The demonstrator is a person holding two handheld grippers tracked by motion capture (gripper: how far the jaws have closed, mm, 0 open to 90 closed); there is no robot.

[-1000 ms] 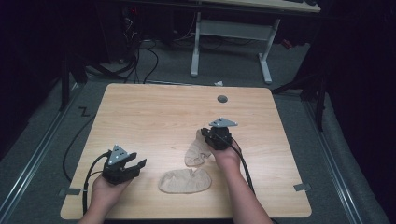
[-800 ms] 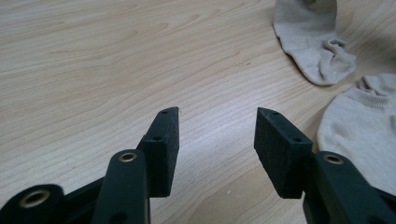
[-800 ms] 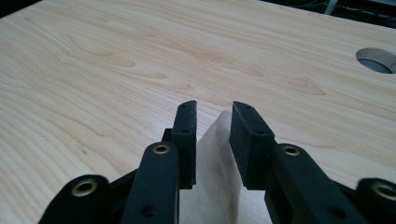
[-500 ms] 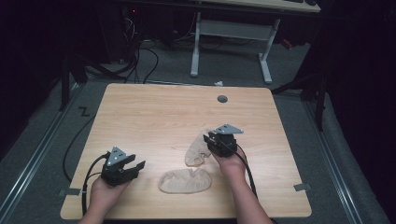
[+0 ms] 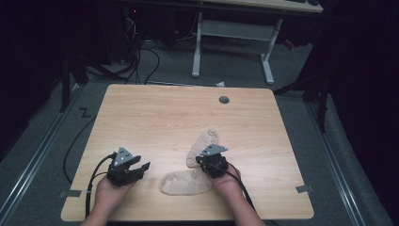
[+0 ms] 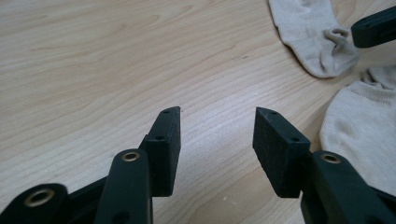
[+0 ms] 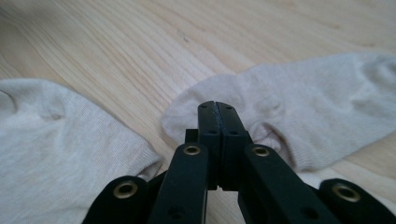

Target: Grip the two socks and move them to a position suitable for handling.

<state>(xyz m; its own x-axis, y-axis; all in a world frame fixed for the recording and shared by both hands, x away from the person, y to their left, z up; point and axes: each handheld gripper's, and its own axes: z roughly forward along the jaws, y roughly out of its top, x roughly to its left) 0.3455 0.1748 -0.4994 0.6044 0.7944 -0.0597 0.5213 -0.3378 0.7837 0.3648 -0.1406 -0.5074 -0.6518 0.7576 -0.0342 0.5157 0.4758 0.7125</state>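
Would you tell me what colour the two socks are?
Both socks are plain pale beige, clearest in the right gripper view.

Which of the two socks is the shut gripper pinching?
The farther sock, the one angled up the table. The right gripper has its jaws shut on its near end. The nearer sock lies crosswise, untouched.

Two beige socks on table [image 5: 155, 117] — near sock [image 5: 183, 182] bottom centre of high view, far sock [image 5: 201, 147] just above-right. Two hand-held grippers — left gripper [image 5: 136, 170], right gripper [image 5: 203, 163].
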